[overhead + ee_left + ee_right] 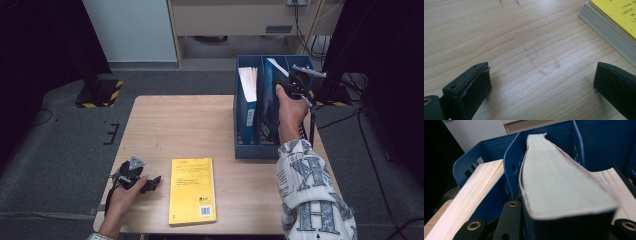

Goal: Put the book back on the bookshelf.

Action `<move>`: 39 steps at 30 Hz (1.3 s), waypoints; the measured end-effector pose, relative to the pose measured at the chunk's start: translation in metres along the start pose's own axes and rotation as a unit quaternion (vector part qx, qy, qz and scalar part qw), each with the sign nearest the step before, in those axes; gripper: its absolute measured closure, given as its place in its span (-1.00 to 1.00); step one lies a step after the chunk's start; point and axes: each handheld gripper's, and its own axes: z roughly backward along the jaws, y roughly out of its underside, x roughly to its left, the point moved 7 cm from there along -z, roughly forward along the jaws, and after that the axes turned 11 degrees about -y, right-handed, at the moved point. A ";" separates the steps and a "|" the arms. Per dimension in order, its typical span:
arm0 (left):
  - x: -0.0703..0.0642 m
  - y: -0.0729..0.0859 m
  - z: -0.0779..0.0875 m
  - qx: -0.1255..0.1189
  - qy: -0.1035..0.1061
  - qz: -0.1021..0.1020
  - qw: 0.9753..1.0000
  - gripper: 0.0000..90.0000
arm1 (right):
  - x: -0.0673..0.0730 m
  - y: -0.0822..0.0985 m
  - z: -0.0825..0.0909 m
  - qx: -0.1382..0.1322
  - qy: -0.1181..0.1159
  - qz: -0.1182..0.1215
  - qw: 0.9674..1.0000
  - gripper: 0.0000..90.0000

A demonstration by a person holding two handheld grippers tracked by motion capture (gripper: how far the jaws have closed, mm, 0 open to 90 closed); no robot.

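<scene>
So the whole thing is set on a light wooden table (165, 125) over grey carpet, with dark curtains either side and a cabinet at the back. Everything below is placed relative to the blue file rack (245, 150) at the table's far right.

Nearest the person, well apart from the rack at the front left corner, the left gripper (150, 184) is rested on the wood with its jaws spread wide and nothing between them; bare table grain is seen between them in the left gripper view. Just beside it, toward the rack but still well short of it, a yellow book (192, 190) is laid flat, untouched.

Farther off, at the rack itself, the right gripper (298, 82) is clamped on a dark blue book (564, 192), which is held spine-down with its page edge facing up, partly inside the middle slot. A second book (471, 195) is already stood in the slot next to it.

The step in hand looks like the shelving of the blue book. It's not seated yet by the look of it, as the book is tilted and a bit bowed against the divider. What's called for next: the book gets straightened so it's lined up between the dividers, lowered until the bottom is reached, then let go. The yellow one is probably up after that.
</scene>
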 end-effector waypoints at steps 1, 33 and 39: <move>0.000 0.000 0.000 0.000 0.000 0.000 1.000 -0.99 | 0.000 0.001 -0.001 0.000 0.001 0.002 1.000 0.63; -0.001 0.000 0.000 -0.001 0.002 -0.002 1.000 -0.99 | -0.001 0.011 -0.008 -0.004 0.003 0.001 1.000 0.63; -0.001 -0.001 0.000 -0.001 0.002 -0.002 1.000 -0.99 | 0.000 0.012 -0.010 -0.008 0.004 0.008 1.000 0.63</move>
